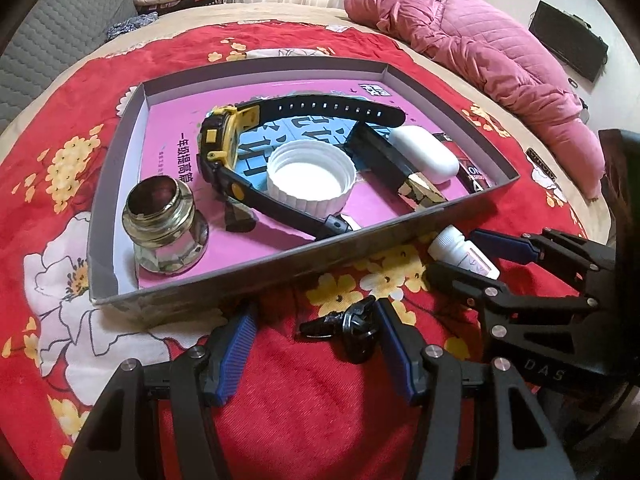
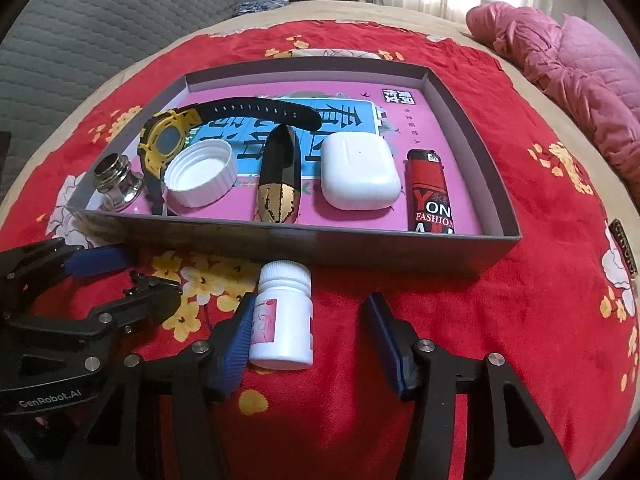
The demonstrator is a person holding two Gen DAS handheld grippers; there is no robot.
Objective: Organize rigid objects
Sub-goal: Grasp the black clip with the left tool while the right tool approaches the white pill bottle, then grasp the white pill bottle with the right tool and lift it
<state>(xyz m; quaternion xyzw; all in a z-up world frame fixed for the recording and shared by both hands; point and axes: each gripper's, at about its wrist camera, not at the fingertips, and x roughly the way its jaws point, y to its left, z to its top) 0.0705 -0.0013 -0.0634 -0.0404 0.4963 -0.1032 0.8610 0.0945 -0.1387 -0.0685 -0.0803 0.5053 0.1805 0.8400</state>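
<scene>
Now the shallow grey box (image 2: 280, 236) sits on the red floral blanket (image 2: 460, 320) spread over the bed, holding 6 things on its pink printed liner: a brass threaded fitting (image 2: 116, 186), a yellow and black wristwatch (image 2: 168, 140), a white ribbed cap (image 2: 200, 176) lying open side up, a black and gold lipstick-like tube (image 2: 278, 176), a white earbud case (image 2: 358, 172) and a red lighter (image 2: 430, 192).

Outside the box, just beside its near wall, a small white pill bottle (image 2: 284, 316) lies on the blanket between the blue pads of the right hand-held gripper (image 2: 312, 340); its left pad touches the bottle, the right pad stands apart, so nothing is clamped.

A small black plastic clip (image 1: 344, 330) lies on the blanket between the wide-apart fingers of the left hand-held gripper (image 1: 316, 348), close against its right pad, ungripped.
</scene>
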